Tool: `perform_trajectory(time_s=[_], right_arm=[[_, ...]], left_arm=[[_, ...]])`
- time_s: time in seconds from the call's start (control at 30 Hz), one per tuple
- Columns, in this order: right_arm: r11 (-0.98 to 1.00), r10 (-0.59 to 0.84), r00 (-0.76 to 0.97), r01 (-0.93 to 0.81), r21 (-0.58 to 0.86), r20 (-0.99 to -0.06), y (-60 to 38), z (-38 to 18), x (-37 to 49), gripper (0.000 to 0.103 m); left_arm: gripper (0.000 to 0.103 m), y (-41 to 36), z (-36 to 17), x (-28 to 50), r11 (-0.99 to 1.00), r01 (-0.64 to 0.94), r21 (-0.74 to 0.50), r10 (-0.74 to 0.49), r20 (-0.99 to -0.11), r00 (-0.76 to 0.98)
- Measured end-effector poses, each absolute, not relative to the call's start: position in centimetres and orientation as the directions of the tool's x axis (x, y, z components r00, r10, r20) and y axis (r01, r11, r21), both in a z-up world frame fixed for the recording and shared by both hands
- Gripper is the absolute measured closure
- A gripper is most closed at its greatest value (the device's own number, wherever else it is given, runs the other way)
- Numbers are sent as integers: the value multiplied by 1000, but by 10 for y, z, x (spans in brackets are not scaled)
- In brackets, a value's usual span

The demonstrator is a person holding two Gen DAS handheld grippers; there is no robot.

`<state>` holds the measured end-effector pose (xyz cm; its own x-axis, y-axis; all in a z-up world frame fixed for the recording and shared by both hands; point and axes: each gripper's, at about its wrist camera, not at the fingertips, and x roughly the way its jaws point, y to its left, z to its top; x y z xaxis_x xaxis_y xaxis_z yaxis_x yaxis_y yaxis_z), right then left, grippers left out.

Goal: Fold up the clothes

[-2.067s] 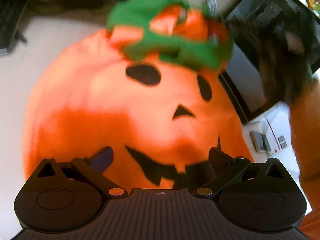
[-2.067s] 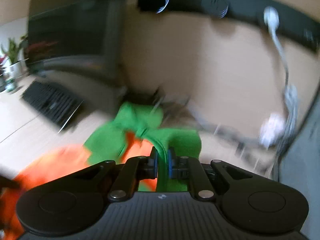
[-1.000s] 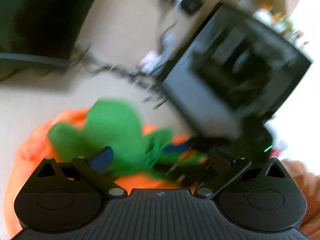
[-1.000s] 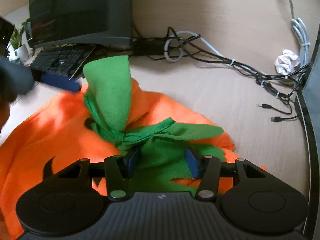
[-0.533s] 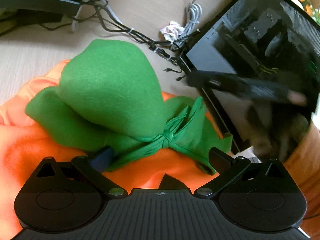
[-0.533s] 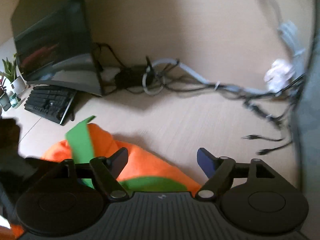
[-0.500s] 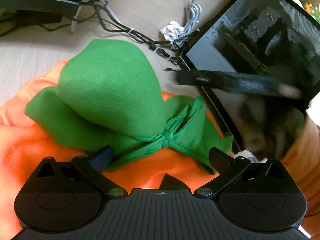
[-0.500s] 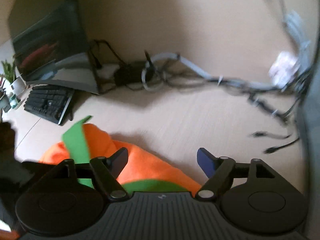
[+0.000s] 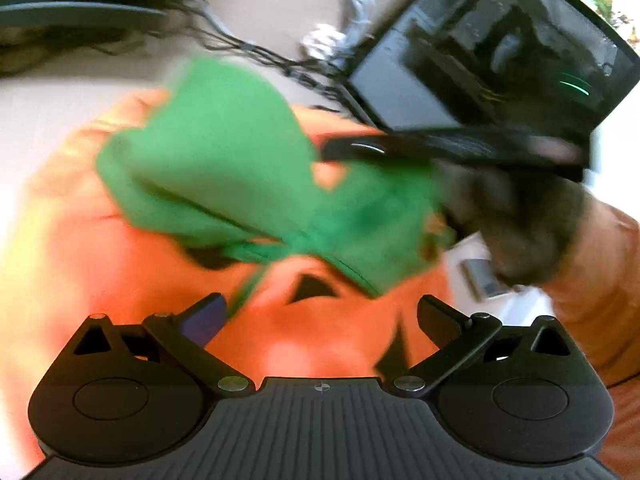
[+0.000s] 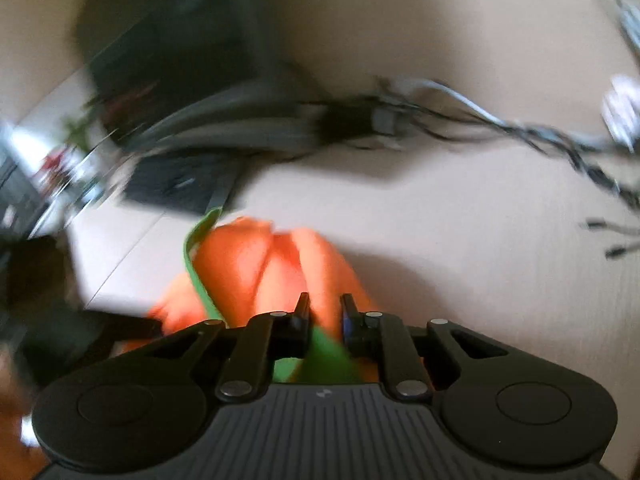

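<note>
Pale wooden desk surface [image 10: 460, 220] fills the background of both views, blurred by motion. On the right gripper [image 10: 325, 316] the two fingers stand nearly together and pinch a fold of the orange fleece pumpkin costume [image 10: 264, 264], with its green fabric showing just below the pinch and a green edge running up the left side of the bunched cloth. Beyond that, a black keyboard [image 10: 176, 184] lies at the foot of a dark monitor [image 10: 172, 48], and a tangle of dark and white cables [image 10: 500, 124] trails across the desk to the right.

The left gripper [image 9: 320, 316] has its jaws spread wide with nothing between them; it hovers over the costume's orange front, where black cut-out face shapes show. Further out, the green felt collar [image 9: 240, 168] sits bunched on top of the orange cloth. To its right the other gripper's dark body reaches in at the collar's far side. Behind it stands a black open computer case [image 9: 492, 52] with a green light inside.
</note>
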<state>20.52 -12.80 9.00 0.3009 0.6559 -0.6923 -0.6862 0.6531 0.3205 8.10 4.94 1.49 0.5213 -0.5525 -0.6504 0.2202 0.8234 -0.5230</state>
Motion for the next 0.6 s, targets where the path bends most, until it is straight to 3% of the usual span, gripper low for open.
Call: perform_trajectory(time_s=[0.1, 0.23, 0.37, 0.47, 0.53, 0.6], right_arm=[[611, 646, 248, -734, 295, -722, -124, 83, 160, 89], [611, 595, 200, -742, 276, -779, -112, 44, 118, 89], [617, 581, 248, -755, 221, -775, -108, 48, 99, 86], [597, 584, 260, -780, 190, -769, -119, 70, 94, 66], [610, 601, 314, -774, 168, -734, -135, 95, 93, 51], [647, 607, 395, -750, 141, -689, -151, 116, 94, 47]], left_arm=[[0, 76, 46, 52, 806, 262, -532, -571, -578, 583], [0, 94, 97, 14, 779, 377, -502, -596, -403, 695], [0, 91, 93, 18, 739, 362, -568, -615, -349, 707], [0, 71, 54, 39, 750, 275, -602, -619, -492, 612], [0, 58, 30, 44, 803, 213, -557, -569, -607, 555], [0, 51, 19, 39, 836, 210, -507, -533, -656, 534]])
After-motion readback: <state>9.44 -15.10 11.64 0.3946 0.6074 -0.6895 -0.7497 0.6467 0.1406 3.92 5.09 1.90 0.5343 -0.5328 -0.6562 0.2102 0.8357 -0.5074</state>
